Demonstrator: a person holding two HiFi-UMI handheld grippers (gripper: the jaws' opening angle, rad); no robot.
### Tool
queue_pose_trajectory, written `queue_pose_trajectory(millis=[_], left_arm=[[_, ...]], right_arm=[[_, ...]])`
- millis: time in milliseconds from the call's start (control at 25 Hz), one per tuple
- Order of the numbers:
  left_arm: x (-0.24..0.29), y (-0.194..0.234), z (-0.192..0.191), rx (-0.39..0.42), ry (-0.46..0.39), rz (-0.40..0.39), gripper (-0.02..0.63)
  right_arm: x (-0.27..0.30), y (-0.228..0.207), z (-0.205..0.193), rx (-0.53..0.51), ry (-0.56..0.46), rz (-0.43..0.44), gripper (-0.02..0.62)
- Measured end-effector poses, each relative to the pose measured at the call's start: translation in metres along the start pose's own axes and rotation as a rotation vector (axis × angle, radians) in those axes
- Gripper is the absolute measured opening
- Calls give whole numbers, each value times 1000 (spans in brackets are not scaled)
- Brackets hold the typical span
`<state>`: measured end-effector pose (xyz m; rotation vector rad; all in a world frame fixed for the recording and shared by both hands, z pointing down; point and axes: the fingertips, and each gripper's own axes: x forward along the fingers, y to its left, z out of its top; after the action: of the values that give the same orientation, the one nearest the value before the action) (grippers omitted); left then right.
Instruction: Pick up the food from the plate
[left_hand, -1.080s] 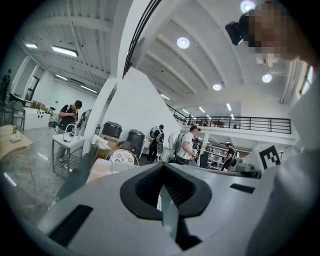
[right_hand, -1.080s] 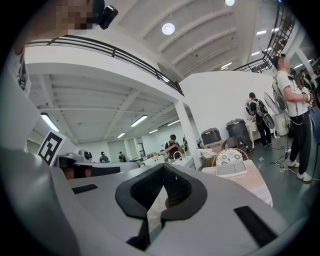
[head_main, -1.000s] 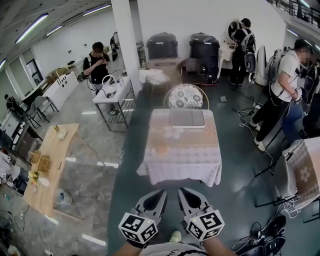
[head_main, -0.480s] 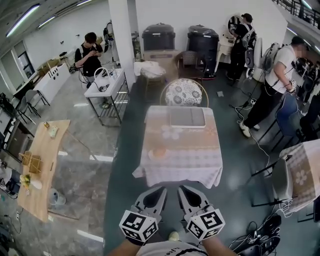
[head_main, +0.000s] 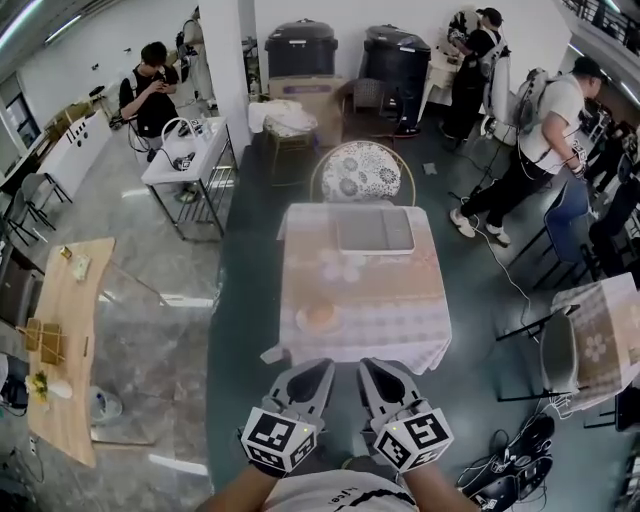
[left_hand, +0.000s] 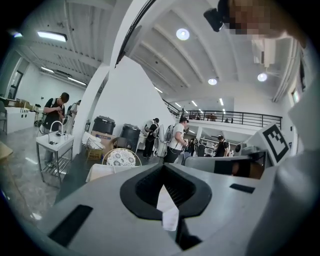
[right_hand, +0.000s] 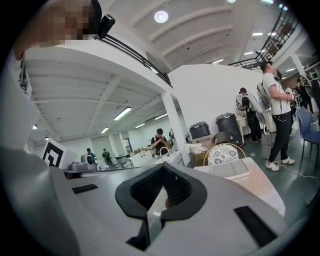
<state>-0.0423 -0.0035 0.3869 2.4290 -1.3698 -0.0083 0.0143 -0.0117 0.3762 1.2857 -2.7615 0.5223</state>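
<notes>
A small plate (head_main: 303, 322) with a round orange-brown piece of food (head_main: 320, 314) lies near the front edge of a table (head_main: 390, 300) covered in a pale checked cloth. A grey tray (head_main: 373, 230) lies at the table's far end. My left gripper (head_main: 320, 367) and right gripper (head_main: 371, 366) are side by side just short of the table's front edge, both shut and holding nothing. In the left gripper view the jaws (left_hand: 167, 200) meet; the right gripper view shows the same (right_hand: 159, 196), with the table (right_hand: 260, 182) and tray (right_hand: 230, 169) beyond.
A chair with a patterned round back (head_main: 362, 172) stands behind the table. People stand at the right (head_main: 545, 130) and back left (head_main: 150, 90). A white table (head_main: 185, 155), a wooden table (head_main: 60, 350), another clothed table (head_main: 600, 340) and floor cables (head_main: 510, 470) surround the spot.
The table with the plate has come closer and lower in the head view. Both grippers stay shut, side by side, in the same place at the bottom of the view.
</notes>
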Motion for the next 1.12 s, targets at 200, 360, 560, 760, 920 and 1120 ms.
queue_pose_trajectory(millis=[200, 360, 560, 760, 920, 1120], left_arm=[[23, 29, -8, 37, 50, -36, 5], [41, 49, -15, 47, 82, -41, 5], [78, 73, -24, 79, 110, -33, 5], [109, 99, -45, 134, 156, -17, 6], [130, 118, -63, 141, 184, -9, 5], [153, 143, -94, 143, 205, 7, 6]], right_arm=[[30, -9, -6, 25, 14, -40, 12], [50, -20, -7, 49, 19, -59, 12], [83, -49, -10, 76, 26, -57, 12], [122, -73, -22, 94, 57, -36, 12], [148, -88, -38, 106, 88, -18, 12], [171, -107, -67, 112, 121, -11, 12]])
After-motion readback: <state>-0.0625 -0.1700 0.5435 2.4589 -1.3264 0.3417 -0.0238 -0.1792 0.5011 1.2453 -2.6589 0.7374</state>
